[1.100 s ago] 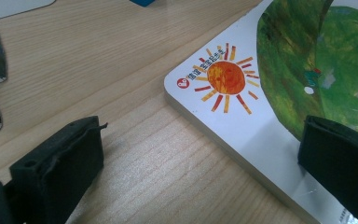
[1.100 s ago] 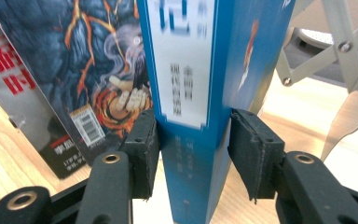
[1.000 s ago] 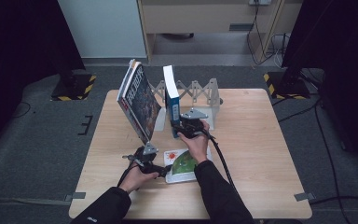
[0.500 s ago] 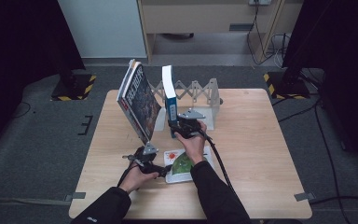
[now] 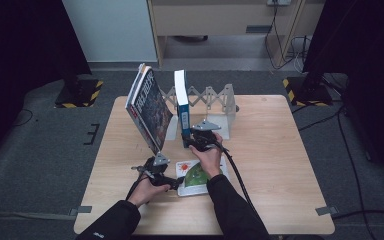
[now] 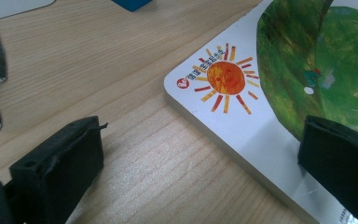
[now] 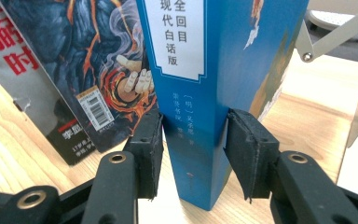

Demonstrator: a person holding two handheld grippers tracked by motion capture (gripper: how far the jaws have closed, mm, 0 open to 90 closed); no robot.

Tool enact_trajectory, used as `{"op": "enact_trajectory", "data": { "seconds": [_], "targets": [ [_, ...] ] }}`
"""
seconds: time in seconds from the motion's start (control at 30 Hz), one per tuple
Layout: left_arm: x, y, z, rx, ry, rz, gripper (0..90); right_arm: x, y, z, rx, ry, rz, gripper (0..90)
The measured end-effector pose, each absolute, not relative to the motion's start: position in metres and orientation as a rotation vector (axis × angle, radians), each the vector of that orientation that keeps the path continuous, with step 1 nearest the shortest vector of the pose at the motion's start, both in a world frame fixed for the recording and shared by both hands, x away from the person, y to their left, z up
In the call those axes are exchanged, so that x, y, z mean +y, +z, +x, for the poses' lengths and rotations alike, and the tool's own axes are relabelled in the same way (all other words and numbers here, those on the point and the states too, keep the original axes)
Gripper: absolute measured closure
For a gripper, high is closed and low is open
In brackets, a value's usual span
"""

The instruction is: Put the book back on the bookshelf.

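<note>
A blue book [image 7: 205, 56] stands upright on the table, spine toward my right gripper [image 7: 193, 135]. Its jaws have just been closing and both pads [image 7: 244, 149] now press the lower spine. In the high view the right gripper [image 5: 196, 137] sits at the foot of the blue book [image 5: 181, 100]. A dark-covered book [image 5: 150, 112] leans to its left. My left gripper [image 6: 200, 144] is open and low over the corner of a flat picture book [image 6: 279, 70] with a sun and a green leaf. One jaw hangs over the cover and the other over bare wood.
A grey accordion book rack [image 5: 210, 97] stands behind and to the right of the blue book. The wooden table [image 5: 280, 160] has free room on its right half. Cables trail from both grippers toward the front edge. Dark floor surrounds the table.
The right gripper and the blue book have edged slightly to the left. The left hand has kept still.
</note>
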State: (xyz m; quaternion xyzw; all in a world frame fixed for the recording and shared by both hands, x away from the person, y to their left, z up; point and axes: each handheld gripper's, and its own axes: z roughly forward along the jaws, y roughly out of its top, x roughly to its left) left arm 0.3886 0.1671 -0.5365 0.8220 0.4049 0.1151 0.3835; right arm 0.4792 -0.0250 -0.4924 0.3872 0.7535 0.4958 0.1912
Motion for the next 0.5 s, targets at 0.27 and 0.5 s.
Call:
{"op": "enact_trajectory", "data": {
  "seconds": [0.27, 0.5],
  "targets": [
    [0.1671, -0.5365, 0.3885, 1.032, 0.293, 2.095, 0.0, -0.0174, -0.4911, 0.4758, 2.081, 1.394, 1.178, 57.2],
    [0.1671, -0.5366, 0.3885, 1.033, 0.293, 2.095, 0.0, -0.0223, -0.4912, 0.4780, 2.099, 1.415, 1.130, 54.4]
  ]
}}
